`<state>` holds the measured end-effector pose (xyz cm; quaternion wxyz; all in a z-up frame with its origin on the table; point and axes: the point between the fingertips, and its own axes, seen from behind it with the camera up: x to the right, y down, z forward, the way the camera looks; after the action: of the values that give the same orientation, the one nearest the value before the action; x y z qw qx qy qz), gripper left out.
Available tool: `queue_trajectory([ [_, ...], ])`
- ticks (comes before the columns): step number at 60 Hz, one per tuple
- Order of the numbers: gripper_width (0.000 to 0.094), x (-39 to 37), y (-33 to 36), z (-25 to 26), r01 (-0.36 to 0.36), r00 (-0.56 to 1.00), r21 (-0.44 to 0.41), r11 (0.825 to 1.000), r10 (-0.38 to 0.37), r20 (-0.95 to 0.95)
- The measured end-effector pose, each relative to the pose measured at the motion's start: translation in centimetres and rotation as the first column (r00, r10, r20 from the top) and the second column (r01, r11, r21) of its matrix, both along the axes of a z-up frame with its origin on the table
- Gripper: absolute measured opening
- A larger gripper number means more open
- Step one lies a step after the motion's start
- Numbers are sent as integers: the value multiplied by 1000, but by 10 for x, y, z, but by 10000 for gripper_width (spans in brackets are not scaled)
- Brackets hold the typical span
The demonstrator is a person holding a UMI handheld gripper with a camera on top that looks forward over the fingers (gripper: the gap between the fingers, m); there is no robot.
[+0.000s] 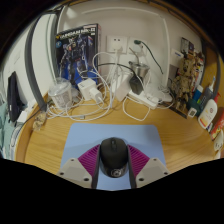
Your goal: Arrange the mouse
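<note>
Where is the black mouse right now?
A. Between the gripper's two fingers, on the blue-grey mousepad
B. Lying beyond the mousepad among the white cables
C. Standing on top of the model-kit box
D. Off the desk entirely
A: the black mouse sits between the gripper fingers, its sides against their magenta pads, over the blue-grey mousepad, with the white cables lying farther back on the wooden desk.

There is only one view. The camera sits on the gripper [113,178] and looks forward along the two fingers, a little downward, low and near over the desk [60,145]. The mouse [114,156] is close before the lens. The view faces the desk's far edge and the wall [125,18] behind it.
</note>
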<state>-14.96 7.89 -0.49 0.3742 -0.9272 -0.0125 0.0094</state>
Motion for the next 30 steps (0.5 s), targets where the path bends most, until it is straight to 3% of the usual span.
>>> queue_trajectory([
  [3, 490, -1, -3, -2, 4, 1000, -18, 1000, -4, -8],
  [4, 580, -2, -4, -3, 7, 1000, -28, 1000, -8, -12],
  [8, 756, 1, -11, -1, 31, 999, -51, 998, -32, -17],
  [11, 793, 2, -15, 9, 44, 999, -46, 998, -45, -15],
  [19, 791, 2, -27, 56, 68, 997, -14, 998, -68, -31],
  [30, 794, -2, -49, 160, 74, 996, 57, 996, -71, -49],
])
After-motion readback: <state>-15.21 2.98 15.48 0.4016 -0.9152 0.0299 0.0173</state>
